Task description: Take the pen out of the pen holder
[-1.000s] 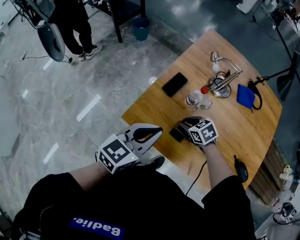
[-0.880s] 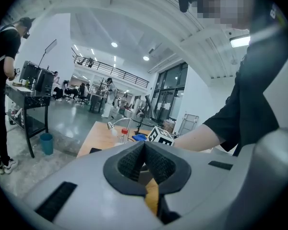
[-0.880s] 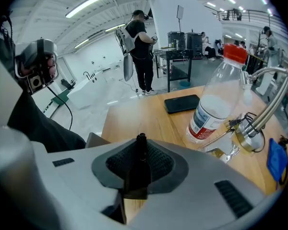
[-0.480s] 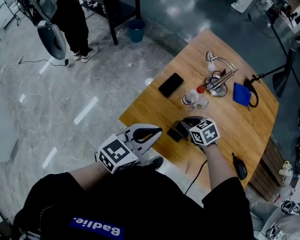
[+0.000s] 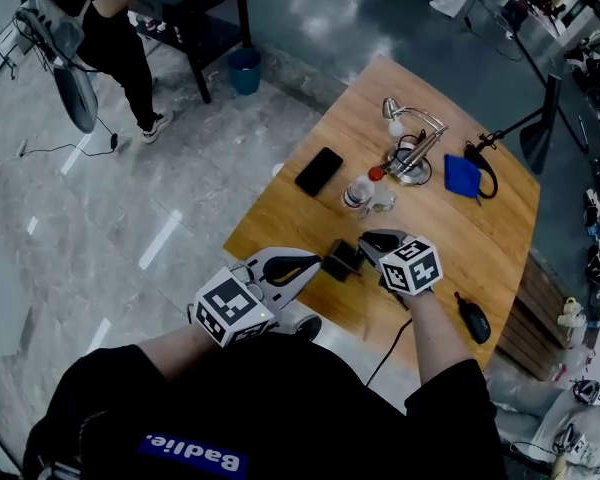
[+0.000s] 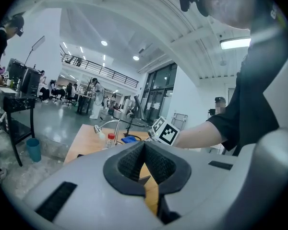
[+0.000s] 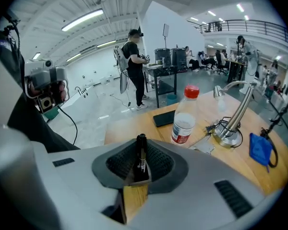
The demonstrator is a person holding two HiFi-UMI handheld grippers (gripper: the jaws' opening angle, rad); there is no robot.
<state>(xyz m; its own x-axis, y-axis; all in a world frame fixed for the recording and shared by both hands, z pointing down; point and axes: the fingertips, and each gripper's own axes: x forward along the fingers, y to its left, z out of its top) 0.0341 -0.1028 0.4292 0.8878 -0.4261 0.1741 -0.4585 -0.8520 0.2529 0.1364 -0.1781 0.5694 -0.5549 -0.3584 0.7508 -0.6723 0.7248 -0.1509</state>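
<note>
1. Black from cap to barrel, clamped upright between the pads of the right gripper [image 7: 140, 164]: the pen [image 7: 141, 150], grasped low on its barrel, upper end poking past the pads toward 12 o'clock in the right gripper view
2. Runs from 12 to 6 o'clock in that view, so long axis straight up and down; ends at 6 o'clock in a dark block, probably the mouth of the pen holder [image 5: 340, 260], though impossible to say whether seated in it or already clear of it
3. In the head view, dark pen holder just beside the right gripper, at about its 9 o'clock, close to the near edge of the wooden counter [image 5: 480, 218]
4. On the holder's other side, left gripper [image 5: 302, 266] clenched on nothing, pads met with no object between them, tip pointing toward 3 o'clock at the holder and just beside it; no contact visible from any view
5. Nearer to the pen by far: the right gripper, already on it; left merely at hand to steady the holder if needed
6. Judged for the coming move: pull along the pen's own axis, straight up toward 12 o'clock, until the foot clears the holder's mouth
7. Risk, as a guess: any drift sideways, say toward the bottle [image 7: 184, 121] at 1 o'clock, likely to drag or tip the holder along
</note>
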